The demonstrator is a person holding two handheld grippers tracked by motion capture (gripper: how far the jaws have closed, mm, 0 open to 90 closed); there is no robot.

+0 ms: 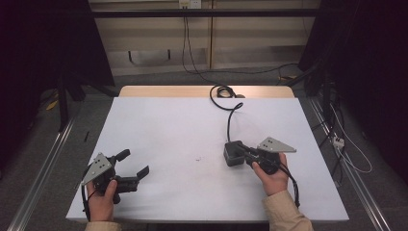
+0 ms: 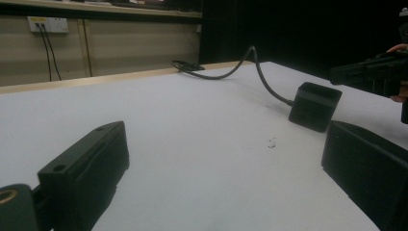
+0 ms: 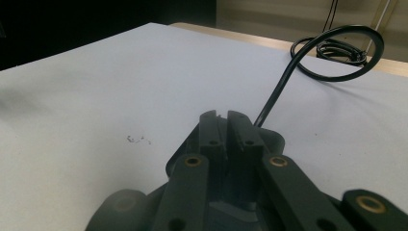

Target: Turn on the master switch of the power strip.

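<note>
A black box [image 1: 232, 154] with a cable [image 1: 230, 115] at its back lies right of centre on the white table [image 1: 183, 120]. My right gripper [image 1: 243, 150] reaches the box's right edge from the right. In the right gripper view its jaws [image 3: 226, 115] stand pressed almost together above the box [image 3: 275, 139], with nothing seen between them. My left gripper [image 1: 135, 161] rests near the front left corner, its jaws wide apart around bare table [image 2: 226, 183]. From there the box [image 2: 315, 106] sits ahead, with the right gripper [image 2: 339, 74] just above its right side.
The cable [image 3: 288, 72] runs to a coil [image 1: 222, 91] at the table's far edge, on a wooden strip. A small scuff mark [image 1: 198, 159] lies mid-table. Metal rails flank the table, and loose cables trail on the floor to the right.
</note>
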